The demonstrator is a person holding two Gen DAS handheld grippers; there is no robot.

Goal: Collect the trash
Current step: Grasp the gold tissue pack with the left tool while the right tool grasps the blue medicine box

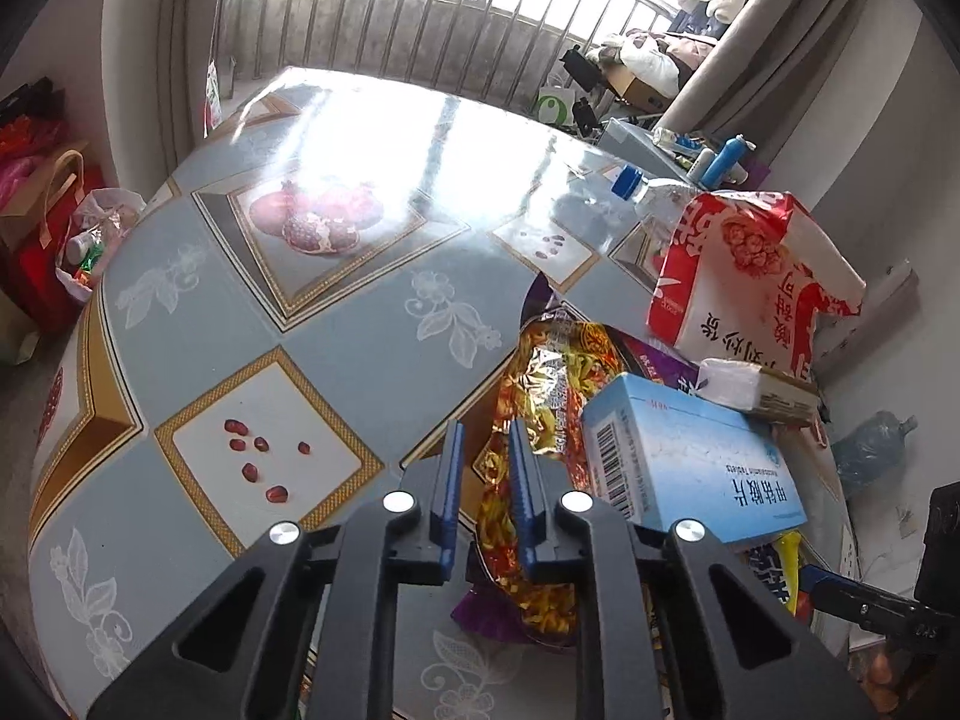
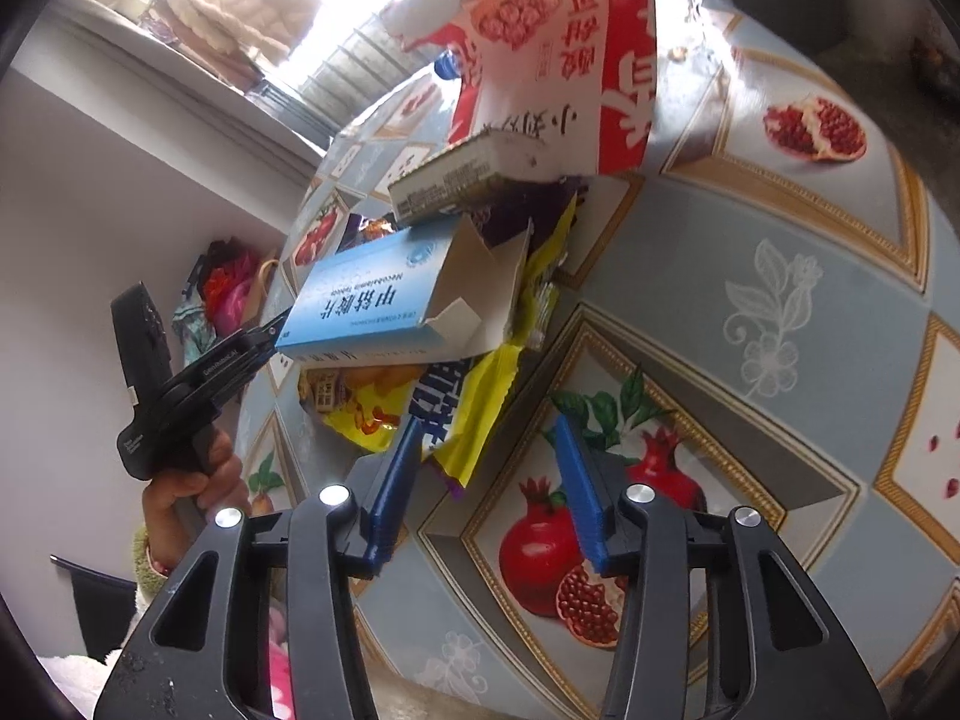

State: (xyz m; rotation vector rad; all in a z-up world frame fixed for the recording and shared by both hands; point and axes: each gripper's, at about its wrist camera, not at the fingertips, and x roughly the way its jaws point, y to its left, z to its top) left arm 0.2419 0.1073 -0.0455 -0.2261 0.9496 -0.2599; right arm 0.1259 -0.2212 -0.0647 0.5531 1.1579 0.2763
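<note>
A heap of trash lies at the edge of the patterned table [image 1: 336, 324]: a red-and-white paper bag [image 1: 750, 276], a blue medicine box [image 1: 690, 456], a small beige box [image 1: 756, 390] and a gold foil wrapper [image 1: 540, 384]. My left gripper [image 1: 489, 426] has its jaws almost together, pinching the foil wrapper's left edge. In the right wrist view the blue box [image 2: 384, 300] sits on a yellow wrapper [image 2: 474, 396]. My right gripper [image 2: 487, 423] stands open, with the wrapper's corner between the fingers, close to the left one. The left gripper [image 2: 276, 333] reaches in beside the blue box.
A clear bottle with a blue cap [image 1: 648, 186] lies behind the paper bag. Red bags and a plastic bag of litter [image 1: 102, 228] stand on the floor at the left. A water jug [image 1: 870, 444] lies by the wall. A hand [image 2: 198, 480] holds the left gripper.
</note>
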